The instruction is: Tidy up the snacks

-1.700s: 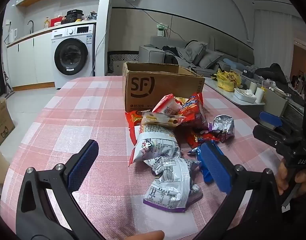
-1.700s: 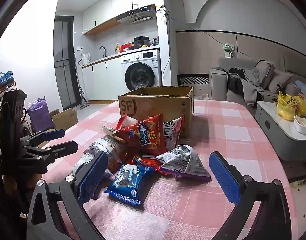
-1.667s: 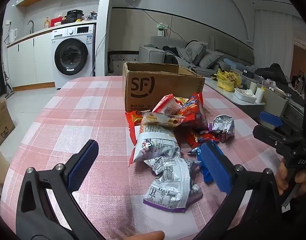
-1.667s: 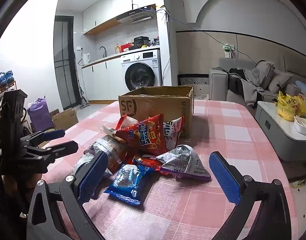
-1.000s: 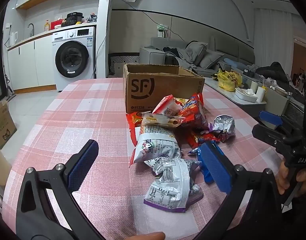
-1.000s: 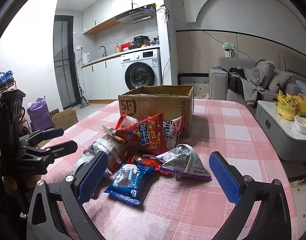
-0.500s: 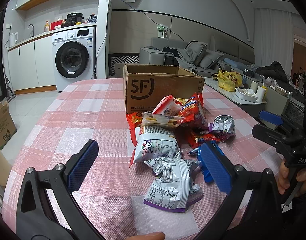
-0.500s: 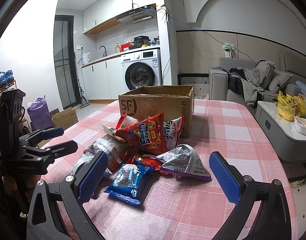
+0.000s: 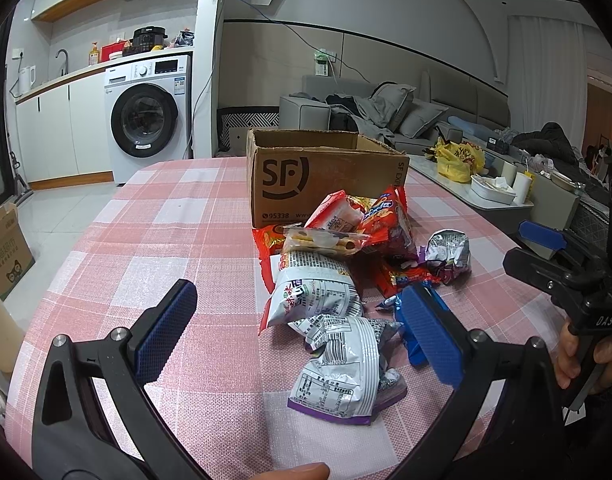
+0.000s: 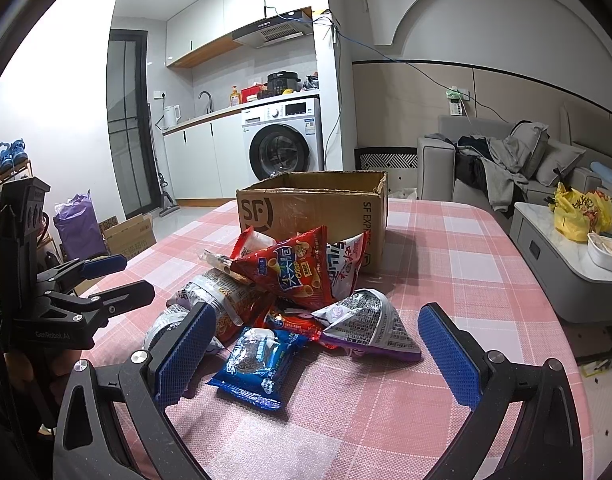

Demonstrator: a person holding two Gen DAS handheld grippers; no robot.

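We see a tablecloth (image 10: 445,248) checked in pink and white. The cardboard box (image 10: 306,212) is brown with a black printed logo. Among the snack packets, we note a red one (image 10: 294,272) with blue and yellow print, a blue one (image 10: 258,360) and a silver one (image 10: 369,324) edged in purple. Both grippers carry blue textured pads (image 10: 449,356) on black frames. The washing machine (image 9: 150,120) is white with a dark door.

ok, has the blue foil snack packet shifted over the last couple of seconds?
No. In the right wrist view the blue foil snack packet lies at the same spot before the brown cardboard box, against the same silver triangular bag.
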